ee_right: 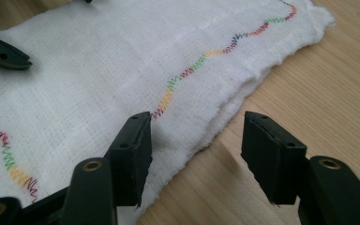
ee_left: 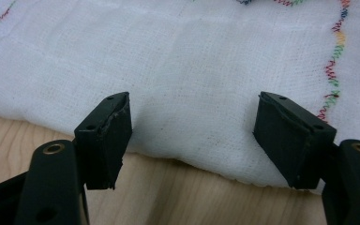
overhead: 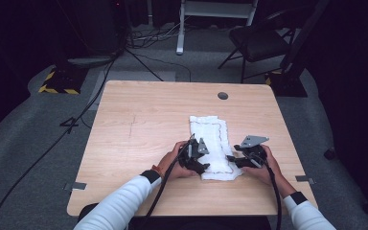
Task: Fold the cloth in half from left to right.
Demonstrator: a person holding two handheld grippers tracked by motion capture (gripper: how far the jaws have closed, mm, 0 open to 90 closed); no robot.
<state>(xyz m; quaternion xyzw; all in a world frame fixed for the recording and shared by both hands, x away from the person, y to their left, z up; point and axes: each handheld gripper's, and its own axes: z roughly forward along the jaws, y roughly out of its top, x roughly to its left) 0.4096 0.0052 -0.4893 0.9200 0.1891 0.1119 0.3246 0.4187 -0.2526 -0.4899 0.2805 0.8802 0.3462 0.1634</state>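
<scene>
I see cloth (overhead: 214,143) flat on table (overhead: 139,124), right of centre, folded, coloured zigzag stitching along edge. My left gripper (ee_left: 192,136) at cloth's near-left edge, jaws wide, nothing pinched. My right gripper (ee_right: 196,152) at near-right corner, jaws wide, straddling cloth edge, not pressing. Round grommet (overhead: 223,96) near far table edge. Chair (overhead: 258,43) and floor cables (overhead: 96,91) beyond. Nothing blocks cloth.
</scene>
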